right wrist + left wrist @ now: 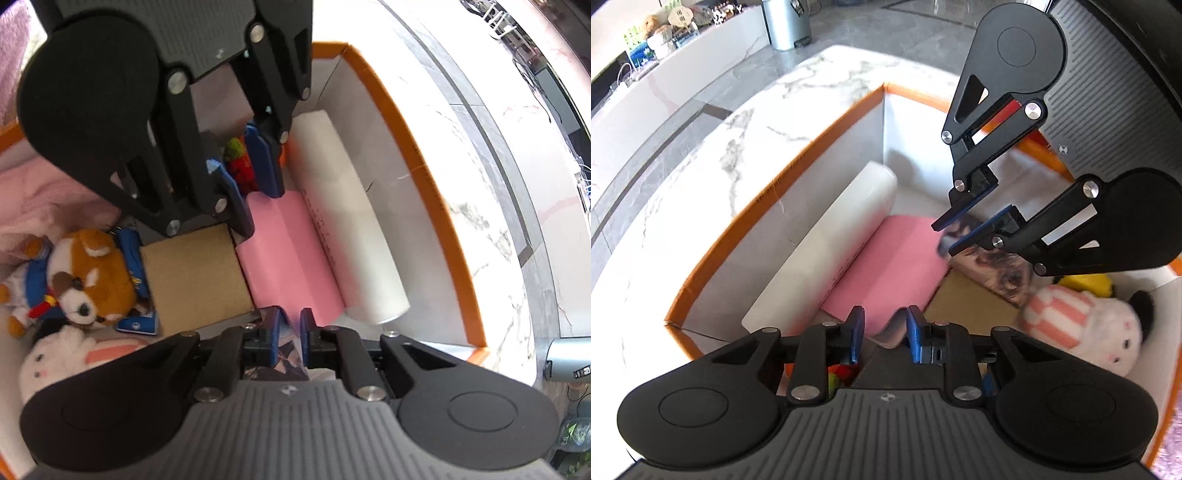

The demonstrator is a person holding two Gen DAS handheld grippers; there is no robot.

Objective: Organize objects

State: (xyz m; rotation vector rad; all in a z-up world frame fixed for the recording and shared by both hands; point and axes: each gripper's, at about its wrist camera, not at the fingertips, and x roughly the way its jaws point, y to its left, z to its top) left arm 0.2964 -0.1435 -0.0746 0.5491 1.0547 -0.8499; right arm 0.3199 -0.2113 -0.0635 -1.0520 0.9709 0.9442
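Packing looks well along: left gripper (882,332) spread over the pink pad (886,266), right gripper (291,332) pinching a printed box (993,267), cardboard, plush toys and white roll (827,254) already in the orange-rimmed box (768,206).

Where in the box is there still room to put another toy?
The box is crowded. Bare floor shows only in the far corner, between the white roll and the right gripper. The brown box offers a flat top. Stuffed animals fill the other side.
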